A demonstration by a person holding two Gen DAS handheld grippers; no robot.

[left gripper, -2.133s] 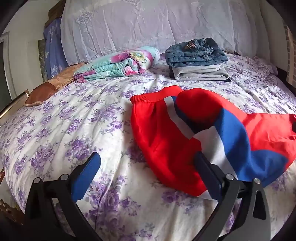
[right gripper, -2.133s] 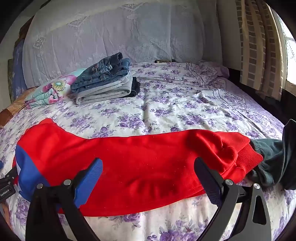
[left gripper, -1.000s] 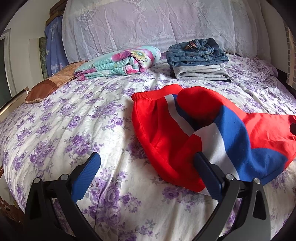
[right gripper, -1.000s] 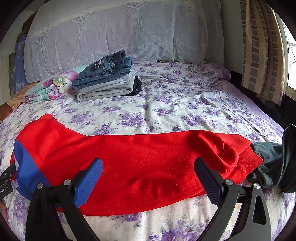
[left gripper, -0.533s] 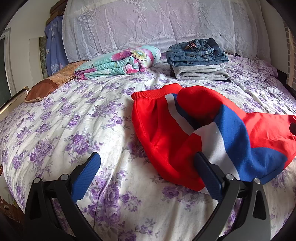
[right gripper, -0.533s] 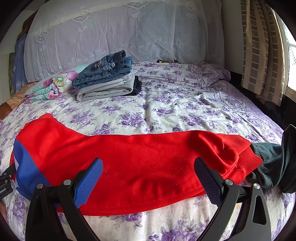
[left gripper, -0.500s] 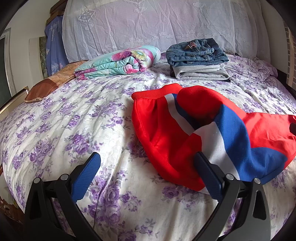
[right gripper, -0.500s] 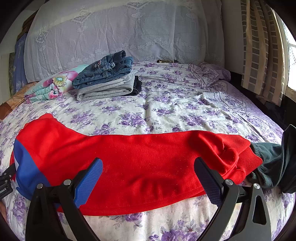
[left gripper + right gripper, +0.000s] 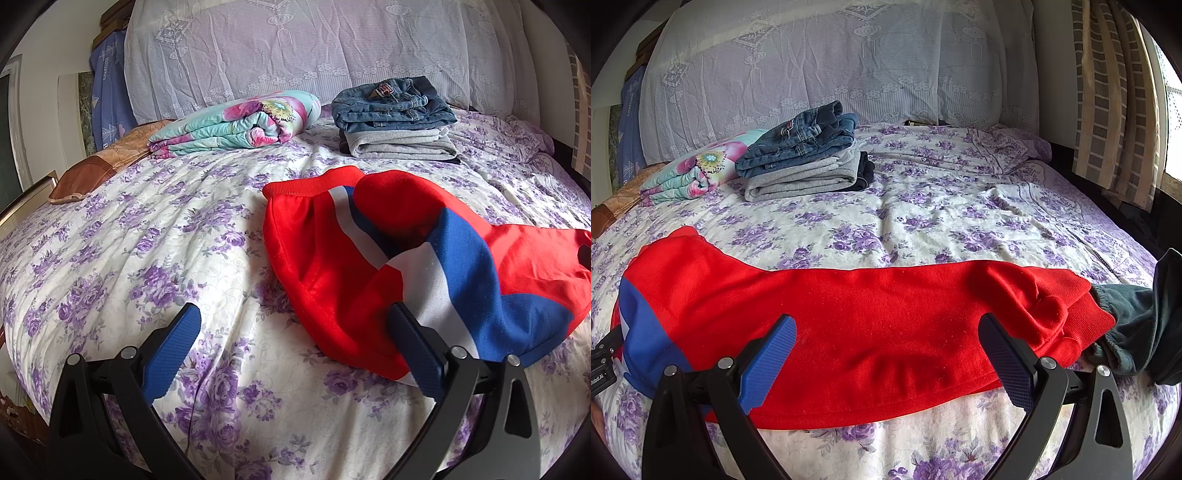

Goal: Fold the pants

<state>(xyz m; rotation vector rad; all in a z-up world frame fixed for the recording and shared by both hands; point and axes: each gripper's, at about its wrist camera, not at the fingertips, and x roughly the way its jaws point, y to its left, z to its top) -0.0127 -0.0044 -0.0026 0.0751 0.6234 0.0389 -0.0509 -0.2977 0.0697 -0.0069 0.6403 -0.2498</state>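
Left wrist view shows the red pants (image 9: 325, 266) lying across the near part of the bed (image 9: 155, 236), well short of the stack of folded jeans (image 9: 391, 107) by the headboard. The waistband end is rumpled here, with a blue and white side stripe (image 9: 454, 269) twisted over itself. The left claw (image 9: 293, 347) hangs above the bedspread with its jaws wide apart and nothing between them; its right finger sits just over the near hem of the waist end, and I cannot tell whether it touches.

From the right wrist view the legs (image 9: 886, 325) run sideways, away from that stack's side of the bed, out to ribbed cuffs (image 9: 1082, 317) that lie against a dark green garment (image 9: 1126, 325). The right claw (image 9: 886, 354) is spread open too, empty, hovering over the near edge of the legs.

This looks like a light, soft knit — limp, not slippery, nothing breakable. It will likely sag and bunch wherever it is lifted, and the quilted bedspread beneath should give under any press. The firmest places to grip seem to be the ribbed waistband (image 9: 303, 186) for the left claw and the cuffs for the right — thicker edges that a pinch can hold without gathering the cover below. The twisted stripe probably wants smoothing flat first, and the cuffs should come clear of the green garment so it is not dragged along.
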